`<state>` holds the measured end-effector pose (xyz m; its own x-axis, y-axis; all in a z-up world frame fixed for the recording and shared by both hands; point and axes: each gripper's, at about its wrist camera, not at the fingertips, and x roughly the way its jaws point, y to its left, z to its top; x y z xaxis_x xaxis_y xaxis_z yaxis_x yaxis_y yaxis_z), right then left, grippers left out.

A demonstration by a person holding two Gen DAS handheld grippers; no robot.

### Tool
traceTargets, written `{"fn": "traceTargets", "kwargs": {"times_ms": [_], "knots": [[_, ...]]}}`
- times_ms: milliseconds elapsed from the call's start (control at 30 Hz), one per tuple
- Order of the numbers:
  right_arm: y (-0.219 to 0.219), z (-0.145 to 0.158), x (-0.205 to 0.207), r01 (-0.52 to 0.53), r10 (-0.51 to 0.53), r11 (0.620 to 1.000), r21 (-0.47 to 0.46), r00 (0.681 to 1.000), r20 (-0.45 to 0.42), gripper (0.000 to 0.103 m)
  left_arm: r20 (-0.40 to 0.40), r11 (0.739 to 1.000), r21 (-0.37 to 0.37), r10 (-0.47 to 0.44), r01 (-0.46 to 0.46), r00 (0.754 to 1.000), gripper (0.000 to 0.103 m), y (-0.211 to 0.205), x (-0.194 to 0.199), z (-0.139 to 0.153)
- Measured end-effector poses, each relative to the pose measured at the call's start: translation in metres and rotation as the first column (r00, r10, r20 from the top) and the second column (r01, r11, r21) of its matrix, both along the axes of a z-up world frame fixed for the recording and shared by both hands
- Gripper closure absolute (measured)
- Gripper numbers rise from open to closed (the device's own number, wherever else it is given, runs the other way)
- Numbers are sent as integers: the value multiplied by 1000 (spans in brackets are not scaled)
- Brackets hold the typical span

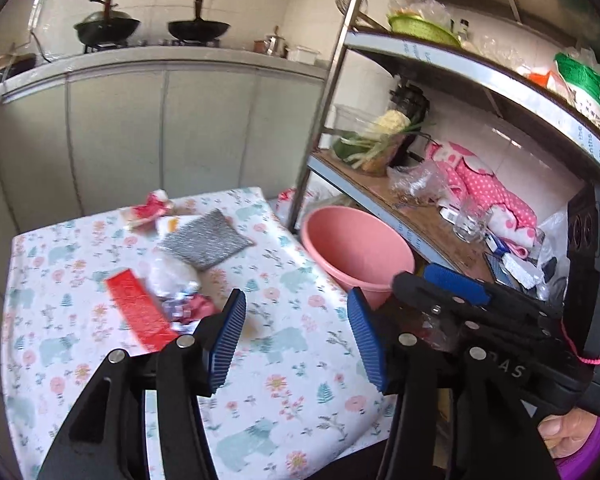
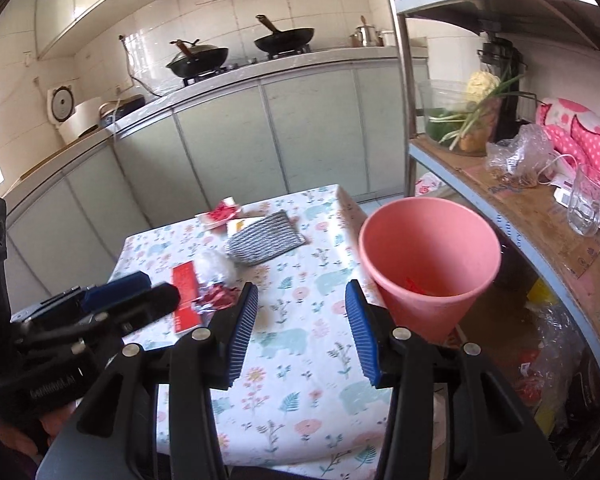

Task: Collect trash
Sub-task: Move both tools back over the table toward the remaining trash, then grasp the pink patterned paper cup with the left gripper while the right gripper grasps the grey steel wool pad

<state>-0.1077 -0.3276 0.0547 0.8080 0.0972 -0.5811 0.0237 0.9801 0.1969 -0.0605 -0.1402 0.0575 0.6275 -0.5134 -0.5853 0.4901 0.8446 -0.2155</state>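
Observation:
Trash lies on the floral-cloth table (image 1: 292, 360): a flat red box (image 1: 140, 312) (image 2: 186, 296), a crumpled red and foil wrapper (image 1: 188, 306) (image 2: 216, 298), a white plastic wad (image 1: 172, 272), a silver striped pouch (image 1: 206, 242) (image 2: 264, 236) and a red-white wrapper (image 1: 150, 212) at the far edge. A pink bucket (image 1: 356, 252) (image 2: 428, 264) stands off the table's right side with a red scrap (image 2: 418, 286) inside. My left gripper (image 1: 296, 336) is open above the cloth, right of the red box. My right gripper (image 2: 302, 328) is open, left of the bucket. Neither holds anything.
A metal shelf rack (image 1: 440, 240) on the right carries a drinking glass (image 2: 588, 204), pink dotted cloth (image 1: 484, 184), plastic bags and vegetables; its steel post (image 1: 320, 120) rises beside the bucket. Behind the table runs a counter (image 2: 260, 68) with two woks and pale cabinet doors.

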Motion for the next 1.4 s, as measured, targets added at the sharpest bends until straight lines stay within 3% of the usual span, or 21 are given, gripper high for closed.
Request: {"fn": "traceTargets", "kwargs": {"times_ms": [233,467,567,633,833,933,1033,1200,1400], "knots": [[19,3,6,-75,75,997,6,997,17,57,-23,981,-53,184,-185,983,49,79,21,14],[24,-27,37,-179,181,983,49,983,-39,57,-205,924,-45,364,-380,909,49,136,77,-19],[26,-39,53,-211,215,976,57,975,-59,57,-259,909,-16,399,-417,880,49,140,101,-34],[25,-47,66,-230,235,971,69,969,-78,57,-270,907,-5,405,-422,874,49,137,117,-39],[13,-62,100,-228,237,969,90,965,-113,57,-239,923,40,381,-383,893,49,109,180,-38],[8,-69,117,-221,235,969,106,962,-141,57,-158,944,85,329,-319,931,49,95,212,-31],[6,-75,131,-229,250,965,129,952,-178,57,-101,964,189,208,-186,973,50,75,238,-31],[7,-80,152,-235,263,960,151,943,-205,57,-53,938,347,51,-30,997,59,57,269,-52],[13,-86,177,-233,269,957,170,935,-233,57,-61,928,371,-13,35,998,64,51,290,-76]]}}
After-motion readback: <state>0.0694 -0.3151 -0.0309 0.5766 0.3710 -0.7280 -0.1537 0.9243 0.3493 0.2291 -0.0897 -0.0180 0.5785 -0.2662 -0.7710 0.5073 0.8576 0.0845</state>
